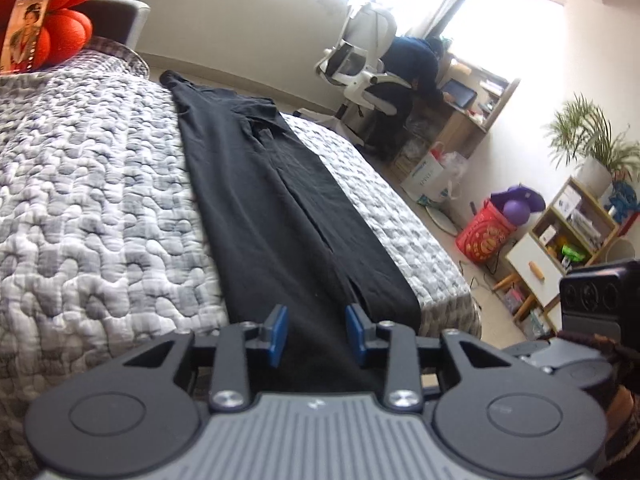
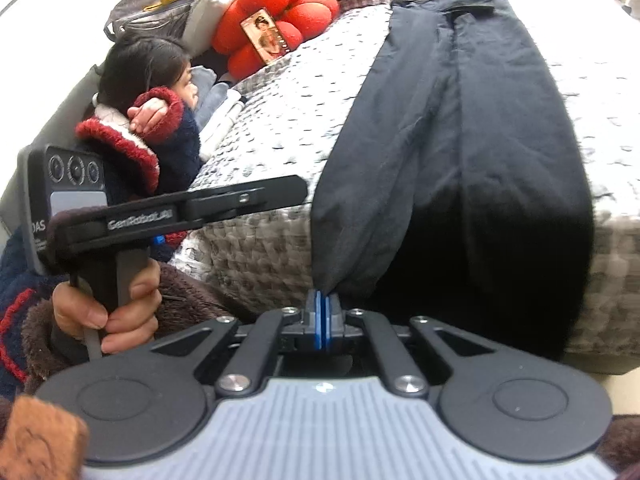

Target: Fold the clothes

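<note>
Black trousers [image 1: 256, 184] lie lengthwise on the bed [image 1: 92, 184], legs side by side, running from the waistband near the far edge, by a red cushion [image 1: 48, 20], to the hems at the near edge. In the left wrist view both legs look flat and fairly smooth, with a seam line between them, so the spreading-out seems done and no fold is yet made across their length. The right tool [image 2: 322, 302] has its blue pads pressed together on a pinch of cloth at the near hem; the fabric rises from the pads in a taut tent, and the rest of that leg hangs over the near edge of the bed in shadow. The left tool [image 1: 316, 334] stands partly open over the other hem, its pads either side of the cloth but not visibly pressing on it, so I judge it has no hold. In the right wrist view the left tool [image 2: 244, 200] shows side-on, held in a hand [image 2: 108, 308] just beside the near corner of the bed. What remains, as I judge it, is for the left tool to take its hem, then for both hems to be carried toward the waistband, and further folds after that. The task is at its very start.
</note>
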Motion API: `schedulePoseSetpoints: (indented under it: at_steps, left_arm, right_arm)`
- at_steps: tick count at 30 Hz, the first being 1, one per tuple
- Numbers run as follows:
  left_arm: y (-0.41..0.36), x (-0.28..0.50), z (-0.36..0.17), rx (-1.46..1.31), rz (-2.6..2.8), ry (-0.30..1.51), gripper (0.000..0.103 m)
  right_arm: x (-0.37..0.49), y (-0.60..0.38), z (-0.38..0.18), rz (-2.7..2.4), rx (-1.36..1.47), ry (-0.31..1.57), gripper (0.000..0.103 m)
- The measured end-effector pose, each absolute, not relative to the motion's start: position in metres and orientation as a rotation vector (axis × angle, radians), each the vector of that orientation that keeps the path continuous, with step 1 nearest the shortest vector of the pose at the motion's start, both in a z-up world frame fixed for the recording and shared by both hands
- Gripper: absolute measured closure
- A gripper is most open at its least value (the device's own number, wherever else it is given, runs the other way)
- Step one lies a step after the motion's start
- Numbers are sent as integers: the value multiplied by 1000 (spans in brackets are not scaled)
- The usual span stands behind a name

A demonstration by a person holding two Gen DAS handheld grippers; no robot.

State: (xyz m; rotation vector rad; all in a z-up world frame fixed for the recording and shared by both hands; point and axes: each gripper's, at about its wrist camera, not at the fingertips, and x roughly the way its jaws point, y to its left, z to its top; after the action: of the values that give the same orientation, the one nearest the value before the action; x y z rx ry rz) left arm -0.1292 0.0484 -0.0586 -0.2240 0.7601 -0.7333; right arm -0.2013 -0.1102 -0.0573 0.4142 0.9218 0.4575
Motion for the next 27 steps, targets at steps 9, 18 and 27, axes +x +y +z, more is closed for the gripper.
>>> schedulePoseSetpoints:
  at_steps: [9, 18, 27]
  left_arm:
    - [35, -125, -58, -133, -720, 803, 70]
    - [39, -118, -60, -139, -623, 823, 70]
    - [41, -112, -70, -143, -573, 871, 70]
  right_arm:
    - [-186, -135, -97, 291, 441, 1096, 96]
    - [-185, -143, -63, 327, 402, 1007, 81]
    - [-143, -138, -43, 329, 388, 888, 67]
